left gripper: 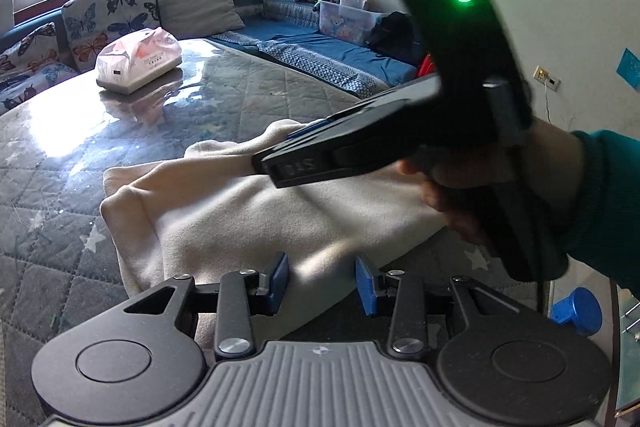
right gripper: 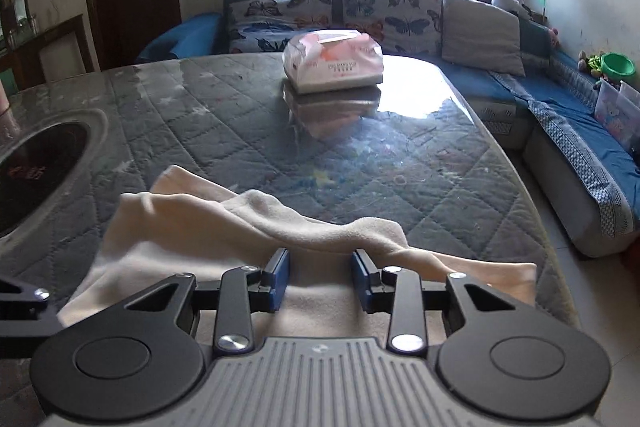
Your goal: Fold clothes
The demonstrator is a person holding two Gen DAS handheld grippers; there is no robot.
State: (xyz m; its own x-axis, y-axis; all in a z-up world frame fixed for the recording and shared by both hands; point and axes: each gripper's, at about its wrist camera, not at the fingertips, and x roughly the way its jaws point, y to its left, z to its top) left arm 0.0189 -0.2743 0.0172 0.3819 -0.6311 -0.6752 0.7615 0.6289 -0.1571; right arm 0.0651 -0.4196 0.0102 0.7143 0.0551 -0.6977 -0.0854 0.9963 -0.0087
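A cream fleece garment (left gripper: 240, 219) lies rumpled near the front of the glossy, grey quilted table (left gripper: 180, 115). My left gripper (left gripper: 322, 287) stands over the garment's near edge with its blue pads (left gripper: 280, 281) apart and cloth showing in the gap. My right gripper (left gripper: 280, 153), held by a hand in a teal sleeve (left gripper: 608, 211), reaches over the garment's far side from the right. In the right wrist view the right gripper (right gripper: 320, 279) hovers over flat cloth with its jaws apart, just before a raised ridge of the garment (right gripper: 280, 215). No pad visibly presses on the cloth.
A pink and white tissue pack (right gripper: 334, 63) sits mid-table. A round dark hob (right gripper: 40, 163) is set into the table at the left. A blue sofa (right gripper: 560, 99) with butterfly cushions runs behind and to the right of the table. Part of the left gripper (right gripper: 20, 307) shows at the left edge.
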